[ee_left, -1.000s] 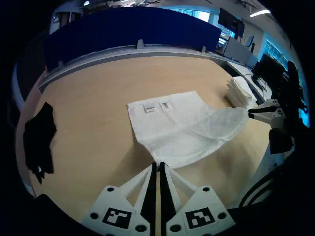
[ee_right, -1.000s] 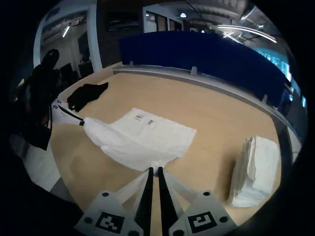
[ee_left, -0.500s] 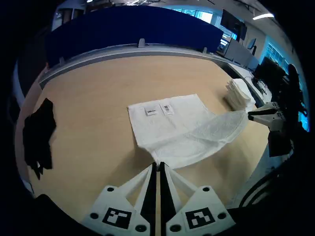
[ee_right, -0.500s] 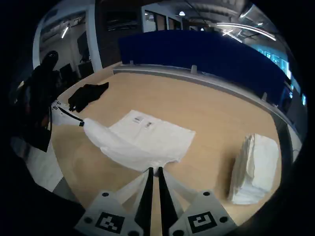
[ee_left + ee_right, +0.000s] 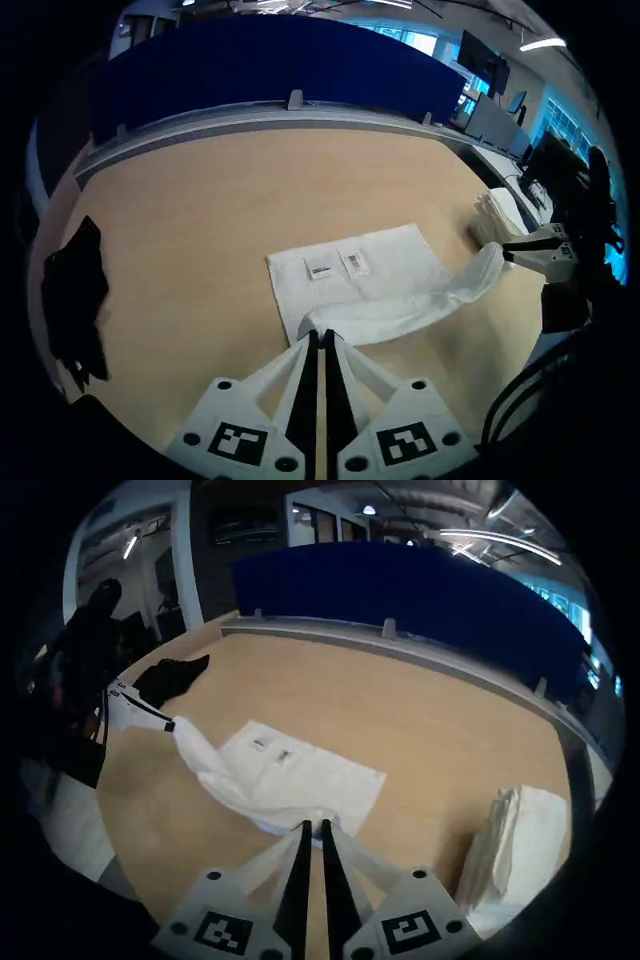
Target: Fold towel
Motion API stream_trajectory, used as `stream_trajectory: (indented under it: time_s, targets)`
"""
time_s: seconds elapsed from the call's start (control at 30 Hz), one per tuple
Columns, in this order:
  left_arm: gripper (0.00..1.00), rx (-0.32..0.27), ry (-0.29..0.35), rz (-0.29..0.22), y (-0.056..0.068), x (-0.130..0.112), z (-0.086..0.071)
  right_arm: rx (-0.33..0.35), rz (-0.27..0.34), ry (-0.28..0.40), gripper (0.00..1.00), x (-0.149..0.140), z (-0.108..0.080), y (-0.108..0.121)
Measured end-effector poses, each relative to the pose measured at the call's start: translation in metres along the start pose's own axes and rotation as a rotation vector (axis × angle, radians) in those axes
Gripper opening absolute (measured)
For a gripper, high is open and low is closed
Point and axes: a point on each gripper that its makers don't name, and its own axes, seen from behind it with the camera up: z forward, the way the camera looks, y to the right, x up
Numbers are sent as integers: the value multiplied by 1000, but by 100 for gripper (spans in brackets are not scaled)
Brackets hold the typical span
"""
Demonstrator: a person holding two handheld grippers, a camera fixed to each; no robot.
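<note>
A white towel (image 5: pixel 364 272) lies on the wooden table (image 5: pixel 208 208), two labels on its upper side. Its near edge is lifted and drawn over the flat part as a rolled band between the two grippers. My left gripper (image 5: pixel 320 334) is shut on one near corner. At the right edge of the left gripper view, the right gripper (image 5: pixel 512 248) pinches the other corner. In the right gripper view the towel (image 5: pixel 308 776) lies in front of my right gripper (image 5: pixel 314 826), which is shut on its corner, and the left gripper (image 5: pixel 164 724) holds the far end.
A stack of folded white towels (image 5: pixel 524 840) sits at the table's right side, also seen as the stack (image 5: pixel 500 212) in the left gripper view. A black cloth (image 5: pixel 76 296) lies at the left. A blue partition (image 5: pixel 264 64) backs the table. A person in dark clothing (image 5: pixel 76 672) stands by.
Both grippers moved forward over the table carrying the near edge; the lifted part of the towel has narrowed to a band over the flat half.
</note>
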Motion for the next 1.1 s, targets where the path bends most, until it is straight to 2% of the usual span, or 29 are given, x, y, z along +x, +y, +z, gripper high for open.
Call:
stream_trajectory:
  time_s: [0.3,0.67,0.87,1.1]
  targets:
    - [6,9,-11,-2,-15,12,29,-12,2,-12,9,9,30,22]
    - [5,0,-31,-17,-19,7,48,-14,19,-37,9,-1,48,30]
    - [6,12,-34,-4,-26,6,66,-19,38,-54,9,-10,64,35]
    - [6,11,-49,-11,-30,-2,87,-19,66,-78,9,-21,83,44]
